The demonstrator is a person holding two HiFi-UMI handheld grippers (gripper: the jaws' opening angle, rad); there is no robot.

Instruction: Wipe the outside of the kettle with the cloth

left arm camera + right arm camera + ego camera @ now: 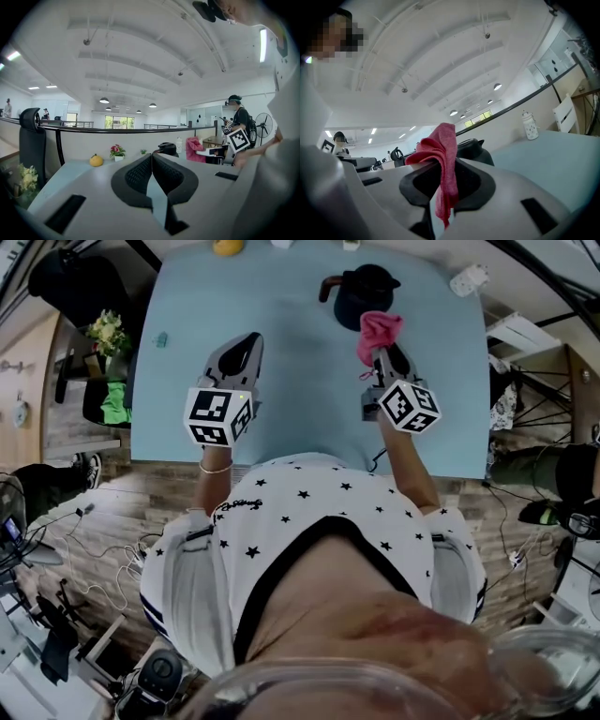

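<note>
Kettle (364, 294), just beyond the right gripper (382, 356) fingers pinching the cloth (380, 330), may tip when wiped; left gripper (247, 343), fingers pressed together, steadies nothing.

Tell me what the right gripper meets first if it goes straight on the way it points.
Most likely the black kettle, which stands just ahead of the right gripper. The pink cloth clamped in its jaws would touch it first. Depth is uncertain.
</note>
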